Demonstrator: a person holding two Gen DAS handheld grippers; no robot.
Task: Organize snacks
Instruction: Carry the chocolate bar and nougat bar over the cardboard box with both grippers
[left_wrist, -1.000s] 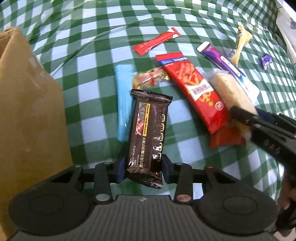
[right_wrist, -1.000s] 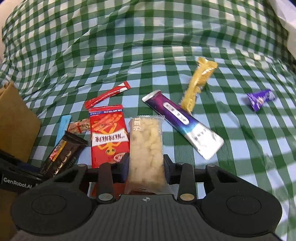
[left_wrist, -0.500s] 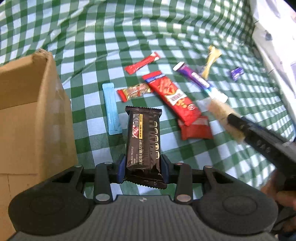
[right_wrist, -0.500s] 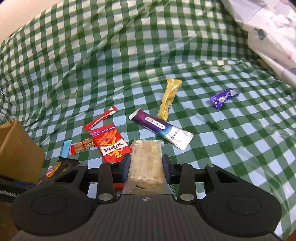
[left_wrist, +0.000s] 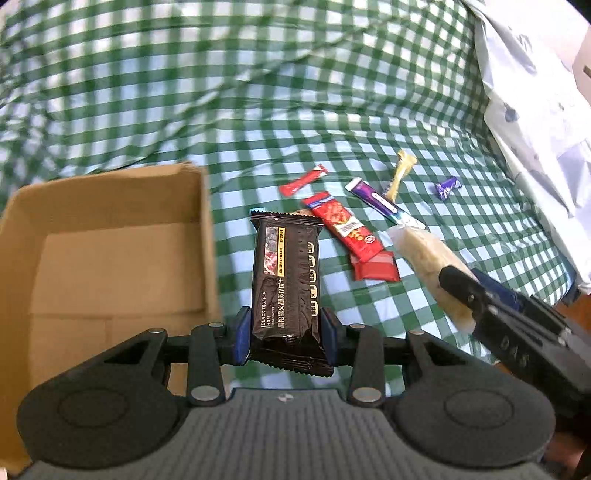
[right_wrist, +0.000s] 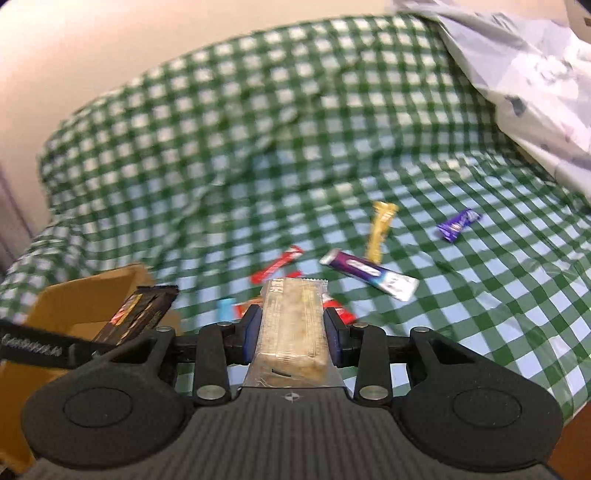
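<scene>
Left wrist view: the left gripper has its fingers closed partway on the lower end of a black foil-wrapped cracker bar, which points straight ahead along the fingers, its long axis away from the camera. An open brown cardboard box sits just to the left of the bar, its near right wall almost beside the left finger, its inside showing nothing but bare cardboard. The right gripper reaches in from the lower right, holding a clear-wrapped pale rice-crisp bar over the green-and-white checked tablecloth. Right wrist view: the right gripper's fingers pinch the pale bar at its sides, partly closed, the bar lying lengthwise ahead. The box lies at far left, beyond the left gripper and its black bar. The left hand appears nearer the box; its bar likely needs carrying left over the wall. Other snack packets lie scattered on the table ahead.
</scene>
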